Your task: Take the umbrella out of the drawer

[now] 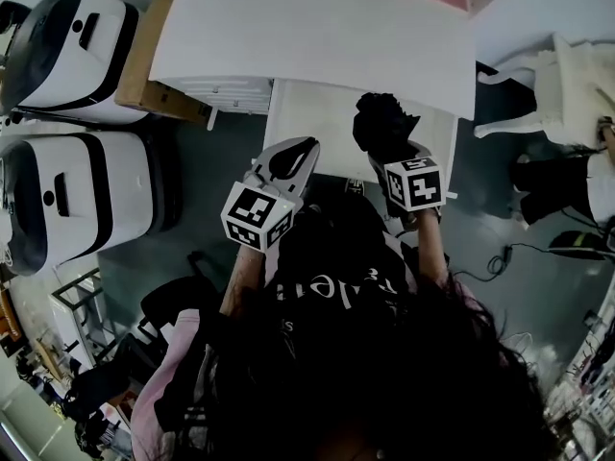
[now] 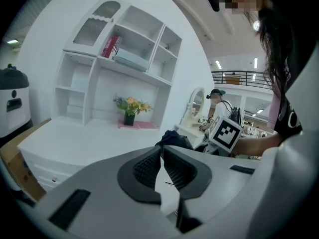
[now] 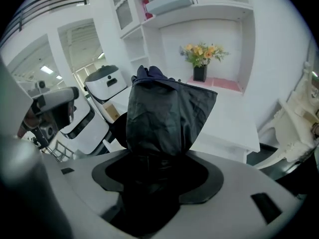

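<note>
The folded black umbrella (image 1: 382, 123) stands upright above the open white drawer (image 1: 317, 113) under the desk top. My right gripper (image 1: 392, 157) is shut on its lower end. In the right gripper view the dark fabric (image 3: 167, 118) rises from between the jaws of the right gripper (image 3: 159, 161) and hides them. My left gripper (image 1: 298, 152) hovers over the drawer's left half, a little left of the umbrella. Its pads meet at the tips with nothing held (image 2: 162, 151). From the left gripper view the umbrella (image 2: 174, 138) shows just beyond the jaws.
The white desk top (image 1: 307, 27) carries a shelf unit (image 2: 119, 59) with a flower pot (image 2: 130, 108). Two white-and-black machines (image 1: 67, 46) (image 1: 77, 195) and a cardboard box (image 1: 144, 65) stand at the left. A white chair (image 1: 567, 84) is at the right.
</note>
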`<action>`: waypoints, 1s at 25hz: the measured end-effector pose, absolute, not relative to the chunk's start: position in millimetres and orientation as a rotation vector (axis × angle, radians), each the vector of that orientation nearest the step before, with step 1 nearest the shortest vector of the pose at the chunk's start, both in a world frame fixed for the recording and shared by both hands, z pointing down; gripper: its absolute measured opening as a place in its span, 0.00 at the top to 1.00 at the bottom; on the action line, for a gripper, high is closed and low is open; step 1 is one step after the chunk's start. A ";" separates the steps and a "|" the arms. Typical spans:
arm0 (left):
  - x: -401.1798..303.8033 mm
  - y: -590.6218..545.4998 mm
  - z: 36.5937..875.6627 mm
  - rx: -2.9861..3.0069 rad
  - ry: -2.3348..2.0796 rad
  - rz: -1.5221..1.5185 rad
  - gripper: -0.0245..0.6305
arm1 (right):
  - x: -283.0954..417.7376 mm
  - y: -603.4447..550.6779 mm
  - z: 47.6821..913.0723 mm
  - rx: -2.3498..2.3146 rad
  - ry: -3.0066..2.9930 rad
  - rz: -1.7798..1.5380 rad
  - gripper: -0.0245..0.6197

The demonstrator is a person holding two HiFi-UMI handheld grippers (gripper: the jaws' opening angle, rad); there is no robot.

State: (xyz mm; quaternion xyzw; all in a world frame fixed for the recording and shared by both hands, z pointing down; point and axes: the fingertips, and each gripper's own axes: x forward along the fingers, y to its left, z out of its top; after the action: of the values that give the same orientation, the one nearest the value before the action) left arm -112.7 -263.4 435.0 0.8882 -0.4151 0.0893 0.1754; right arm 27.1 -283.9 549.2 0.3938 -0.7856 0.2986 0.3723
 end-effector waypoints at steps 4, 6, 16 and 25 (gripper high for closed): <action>-114.0 -247.6 427.2 2.553 -1.144 0.231 0.93 | 24.0 -261.3 522.6 1.083 -2.046 0.787 0.53; -116.5 -236.6 423.4 2.572 -1.129 0.217 0.93 | 19.3 -248.0 512.5 1.113 -2.065 0.808 0.53; -145.3 -158.3 414.5 2.617 -1.079 0.169 0.93 | -13.8 -160.3 487.6 1.228 -2.115 0.898 0.53; -159.2 -111.4 416.3 2.629 -1.029 0.142 0.93 | -27.7 -107.6 479.9 1.288 -2.107 0.947 0.53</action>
State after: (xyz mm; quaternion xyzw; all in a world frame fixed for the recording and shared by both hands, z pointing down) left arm -159.2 -111.4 416.3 0.9185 -0.3595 0.0496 0.1568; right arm -27.7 -107.6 479.9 0.4719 -0.7722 0.3472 0.2459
